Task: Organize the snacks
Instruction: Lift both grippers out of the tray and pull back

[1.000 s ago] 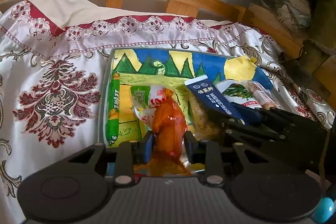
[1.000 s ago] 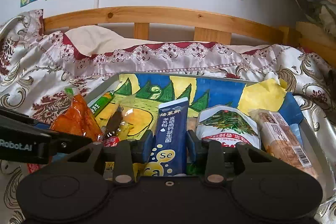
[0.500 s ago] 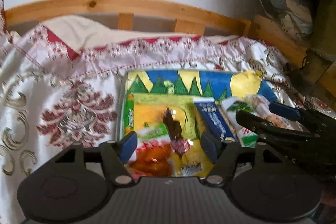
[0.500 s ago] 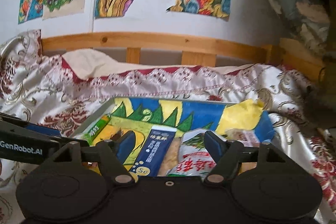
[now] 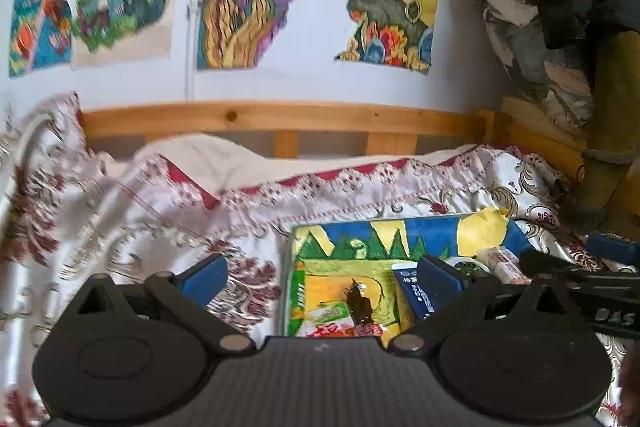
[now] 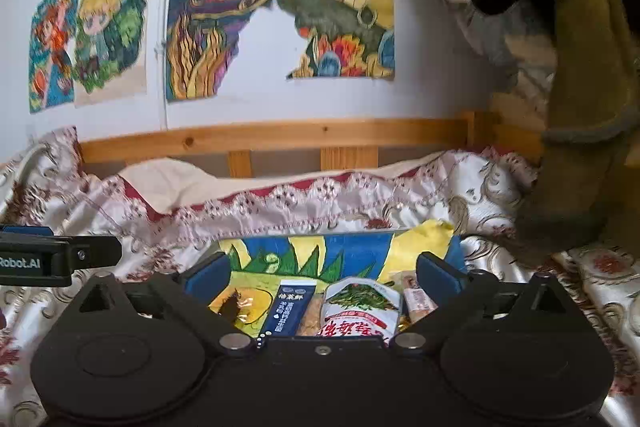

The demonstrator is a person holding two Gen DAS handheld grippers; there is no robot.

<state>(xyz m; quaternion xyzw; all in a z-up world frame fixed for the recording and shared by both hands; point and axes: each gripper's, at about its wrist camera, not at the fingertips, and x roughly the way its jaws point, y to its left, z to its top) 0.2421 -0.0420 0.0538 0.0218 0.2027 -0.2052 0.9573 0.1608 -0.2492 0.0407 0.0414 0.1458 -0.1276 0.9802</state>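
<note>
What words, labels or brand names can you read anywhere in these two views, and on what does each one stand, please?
"Robot.AI": on the left gripper, its start cut off by the frame edge.
"BAS": on the right gripper, partly hidden.
Print on the blue packet and the red-and-white bag in the tray: too small to read.

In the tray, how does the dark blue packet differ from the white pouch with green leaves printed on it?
The dark blue packet is narrow and flat, with straight edges; the white pouch is wider and puffy, with a rounded top. The packet is one dark colour with white writing; the pouch has a green leaf picture above red characters. The packet lies to the left of the pouch. Both lie in the painted tray, top ends toward the wall.
</note>
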